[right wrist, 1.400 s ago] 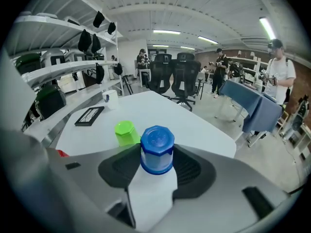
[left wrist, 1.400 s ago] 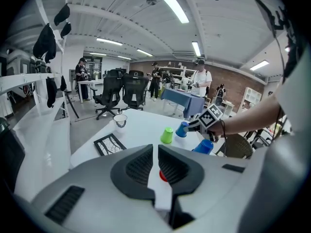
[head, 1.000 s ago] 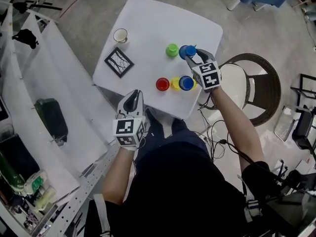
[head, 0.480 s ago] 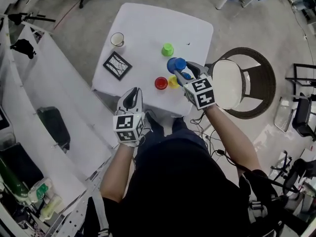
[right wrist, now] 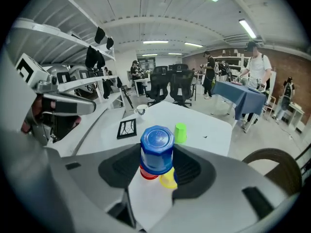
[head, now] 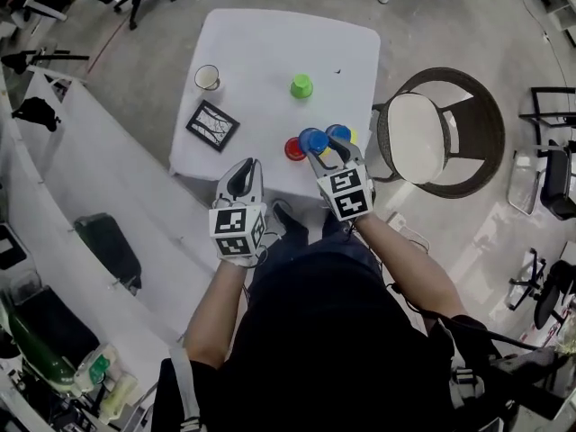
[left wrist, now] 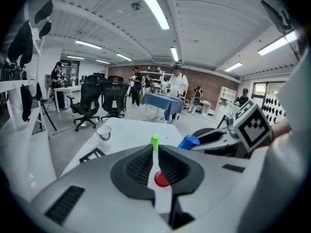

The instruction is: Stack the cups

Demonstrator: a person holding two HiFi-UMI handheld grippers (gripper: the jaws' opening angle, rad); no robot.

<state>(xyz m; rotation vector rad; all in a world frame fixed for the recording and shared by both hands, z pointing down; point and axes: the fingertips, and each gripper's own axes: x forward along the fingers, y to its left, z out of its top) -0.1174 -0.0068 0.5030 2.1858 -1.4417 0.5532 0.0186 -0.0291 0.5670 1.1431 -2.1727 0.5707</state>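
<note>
**Blue cup carried in over the near-edge row.**
Left gripper (head: 245, 173) is clenched on nothing, parked by the near edge of the table (head: 270, 52). The red cup (head: 294, 149), yellow cup (right wrist: 168, 178) and second blue cup (head: 340, 133) sit in a row. The right gripper (head: 329, 154) grasps an upturned blue cup (head: 313, 139) just above them. To do it well: centre it over the target cup, keep the mouth level, lower straight, and let go only once seated, since a tilt would likely knock the row. A second ago the held cup was far back beside the green cup (head: 301, 85); now it is at the near row. Left gripper has not moved.
</note>
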